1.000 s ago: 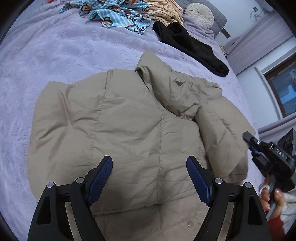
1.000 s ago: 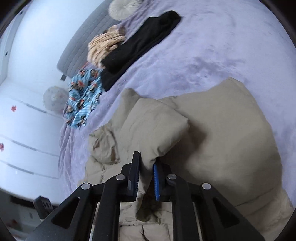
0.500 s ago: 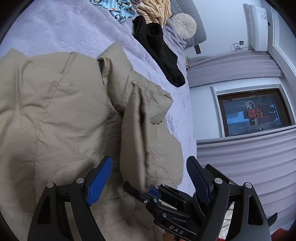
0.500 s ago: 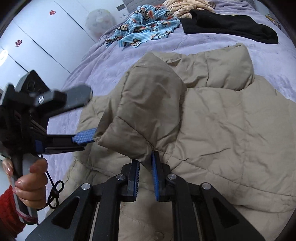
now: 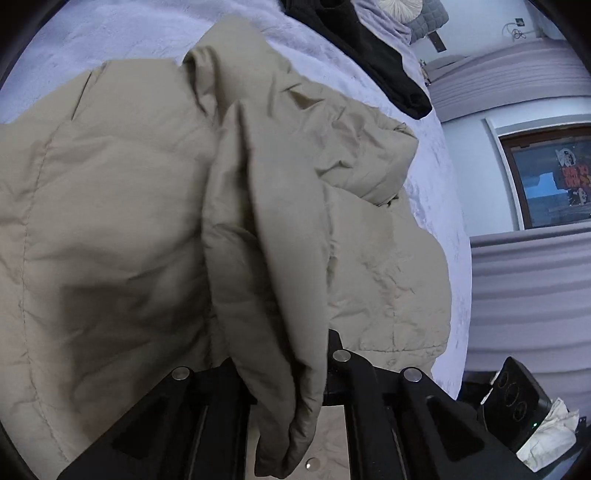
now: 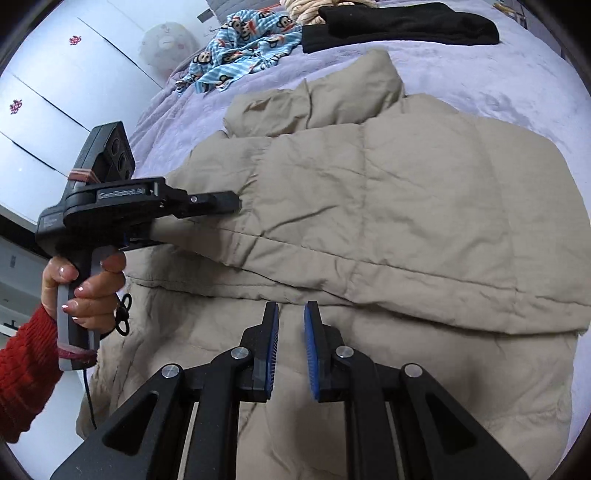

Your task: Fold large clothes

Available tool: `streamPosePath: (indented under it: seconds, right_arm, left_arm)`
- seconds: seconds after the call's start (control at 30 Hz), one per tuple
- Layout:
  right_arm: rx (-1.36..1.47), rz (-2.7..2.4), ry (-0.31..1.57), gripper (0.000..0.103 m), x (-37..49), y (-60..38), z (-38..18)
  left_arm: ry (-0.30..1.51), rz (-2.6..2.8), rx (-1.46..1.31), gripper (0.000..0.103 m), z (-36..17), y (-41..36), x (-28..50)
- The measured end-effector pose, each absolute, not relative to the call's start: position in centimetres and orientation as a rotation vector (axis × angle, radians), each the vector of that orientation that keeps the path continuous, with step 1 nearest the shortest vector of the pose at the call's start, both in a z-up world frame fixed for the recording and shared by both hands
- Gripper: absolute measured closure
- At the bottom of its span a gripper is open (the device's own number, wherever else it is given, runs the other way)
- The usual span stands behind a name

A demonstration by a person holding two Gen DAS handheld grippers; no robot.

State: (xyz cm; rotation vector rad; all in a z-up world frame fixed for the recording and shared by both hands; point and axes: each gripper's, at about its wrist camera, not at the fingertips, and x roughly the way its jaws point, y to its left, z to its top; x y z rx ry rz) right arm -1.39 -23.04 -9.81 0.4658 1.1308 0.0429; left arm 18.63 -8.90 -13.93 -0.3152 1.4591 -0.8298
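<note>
Puffy, quilted beige jacket (image 6: 388, 206) sprawls on the fuzzy lavender bed (image 6: 498, 74). Left gripper (image 5: 284, 354) pinches its sleeve fold; right gripper (image 6: 291, 325) hovers released, jaws narrowly apart.

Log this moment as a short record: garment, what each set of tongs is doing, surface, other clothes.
garment: beige puffer jacket, spread out, its sleeve lifted over the body
left tongs: shut on the sleeve
right tongs: narrow gap, nothing between the pads, above the jacket
surface: lilac bed cover
other clothes: black garment, blue monkey-print garment, both beyond the collar
</note>
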Motion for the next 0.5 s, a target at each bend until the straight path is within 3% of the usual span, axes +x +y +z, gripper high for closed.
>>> streamPosePath:
  seconds: [0.27,0.37,0.5]
  right_arm:
    - [0.389,-0.099,1.143,0.087,-3.0,-26.9,-10.5]
    - [0.396,-0.242,1.121,0.087,-4.2,-31.2,-10.0]
    - [0.454,-0.335,1.065,0.090,-6.4,-37.1,-9.6]
  left_arm:
    - [1.202,-0.896,-0.345,0.094,-4.8,-6.1,18.0]
    - [1.220,-0.840,-0.303,0.094,-5.8,-4.8,18.3]
    - [1.340,-0.781,-0.277,0.094,-11.2,-4.5,18.0]
